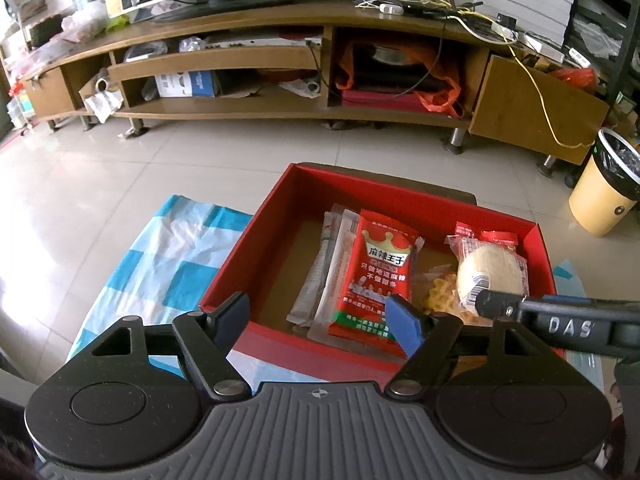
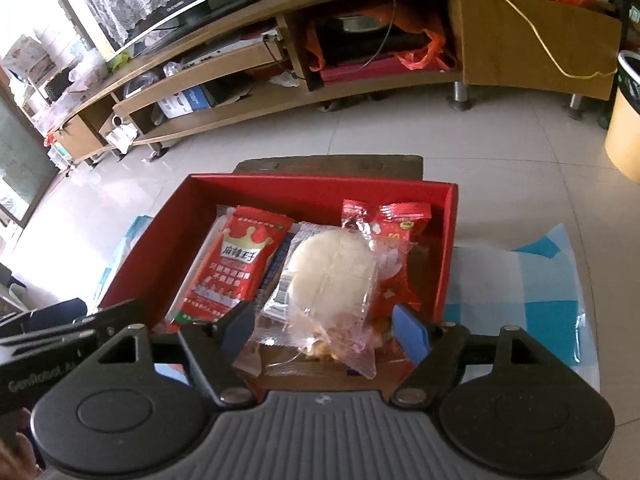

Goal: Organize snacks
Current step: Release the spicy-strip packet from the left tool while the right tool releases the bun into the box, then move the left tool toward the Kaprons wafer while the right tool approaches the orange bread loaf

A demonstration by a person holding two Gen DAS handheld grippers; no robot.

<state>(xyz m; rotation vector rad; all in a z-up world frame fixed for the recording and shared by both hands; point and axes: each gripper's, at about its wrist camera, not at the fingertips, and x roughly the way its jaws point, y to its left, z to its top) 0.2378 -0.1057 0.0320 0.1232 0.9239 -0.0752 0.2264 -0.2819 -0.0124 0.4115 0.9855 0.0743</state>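
A red box (image 1: pixel 256 236) (image 2: pixel 446 248) stands on a blue-and-white checked cloth (image 1: pixel 160 264) (image 2: pixel 532 280). In it lie a red spicy-strip packet (image 1: pixel 380 276) (image 2: pixel 236 268), a round white bun in clear wrap (image 1: pixel 492 272) (image 2: pixel 332 268), a red-topped snack bag (image 2: pixel 396 220) and yellow crisps (image 1: pixel 440 296). My left gripper (image 1: pixel 320 320) is open and empty over the box's near edge. My right gripper (image 2: pixel 324 328) is open over the box, its fingers either side of the bun's wrapper, apart from it. The right gripper's body (image 1: pixel 560 320) shows in the left wrist view.
A long wooden TV stand (image 1: pixel 280 64) (image 2: pixel 320 60) with cluttered shelves, cables and a TV runs across the back. A yellow waste bin (image 1: pixel 604 192) (image 2: pixel 624 120) stands on the tiled floor at the right. A dark stool edge (image 2: pixel 328 166) shows behind the box.
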